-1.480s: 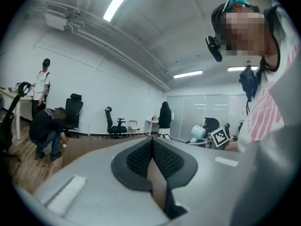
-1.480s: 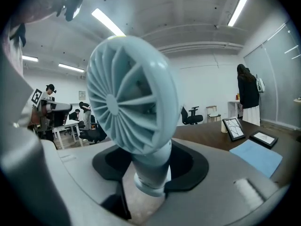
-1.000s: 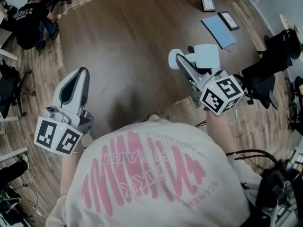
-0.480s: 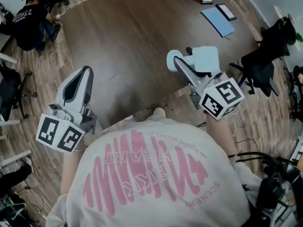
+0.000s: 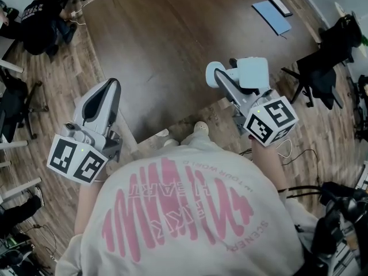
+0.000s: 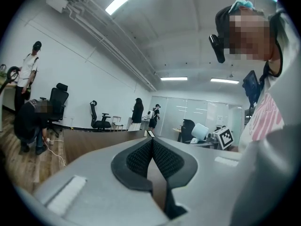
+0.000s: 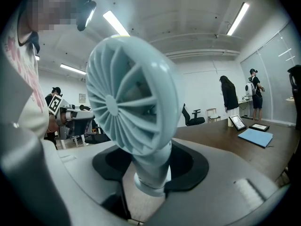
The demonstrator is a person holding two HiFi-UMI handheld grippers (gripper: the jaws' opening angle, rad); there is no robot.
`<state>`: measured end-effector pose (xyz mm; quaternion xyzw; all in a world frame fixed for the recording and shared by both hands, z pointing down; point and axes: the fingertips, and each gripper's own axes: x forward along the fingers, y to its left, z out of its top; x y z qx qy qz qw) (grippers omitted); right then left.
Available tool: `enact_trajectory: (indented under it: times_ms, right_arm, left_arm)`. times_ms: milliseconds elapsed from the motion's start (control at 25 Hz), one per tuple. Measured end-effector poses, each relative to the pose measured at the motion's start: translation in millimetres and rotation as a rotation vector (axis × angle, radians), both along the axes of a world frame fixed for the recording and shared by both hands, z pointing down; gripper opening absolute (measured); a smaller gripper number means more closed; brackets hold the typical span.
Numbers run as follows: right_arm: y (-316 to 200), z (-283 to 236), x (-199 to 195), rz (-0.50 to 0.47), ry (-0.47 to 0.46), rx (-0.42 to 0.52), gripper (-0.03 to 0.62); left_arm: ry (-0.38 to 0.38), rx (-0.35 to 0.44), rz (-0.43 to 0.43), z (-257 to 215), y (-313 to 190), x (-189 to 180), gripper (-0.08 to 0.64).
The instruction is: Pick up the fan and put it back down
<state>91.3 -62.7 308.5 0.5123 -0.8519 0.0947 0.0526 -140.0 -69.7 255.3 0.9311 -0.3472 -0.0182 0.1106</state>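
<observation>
Pale-blue fan (image 7: 131, 98), stem upright, clamped in right gripper (image 7: 150, 171) above wooden table's (image 5: 161, 45) near edge; left gripper (image 6: 151, 147) closed, empty, well apart.

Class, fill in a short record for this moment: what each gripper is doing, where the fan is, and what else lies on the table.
Left gripper: jaws together, nothing between them
Right gripper: jaws clamped on the fan's stem
Fan: pale blue, held up off the table, grille towards the gripper's camera
Table: dark wood, mostly bare
Other item: blue sheet near the table's far corner
</observation>
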Motion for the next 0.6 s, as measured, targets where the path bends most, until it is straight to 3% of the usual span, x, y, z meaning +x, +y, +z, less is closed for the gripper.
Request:
enact_trajectory:
  times_ms: [440, 600]
  right_arm:
    - [1.5, -1.7, -0.6, 0.004, -0.002, -0.013, 0.215]
    - [2.8, -1.6, -1.7, 0.004, 0.001, -0.028, 0.215]
  left_arm:
    - [-0.015, -0.007, -0.001, -0.3, -4.2, 1.2, 0.018]
    - [-0.067, -0.003, -0.018, 4.9, -5.7, -1.9, 0.018]
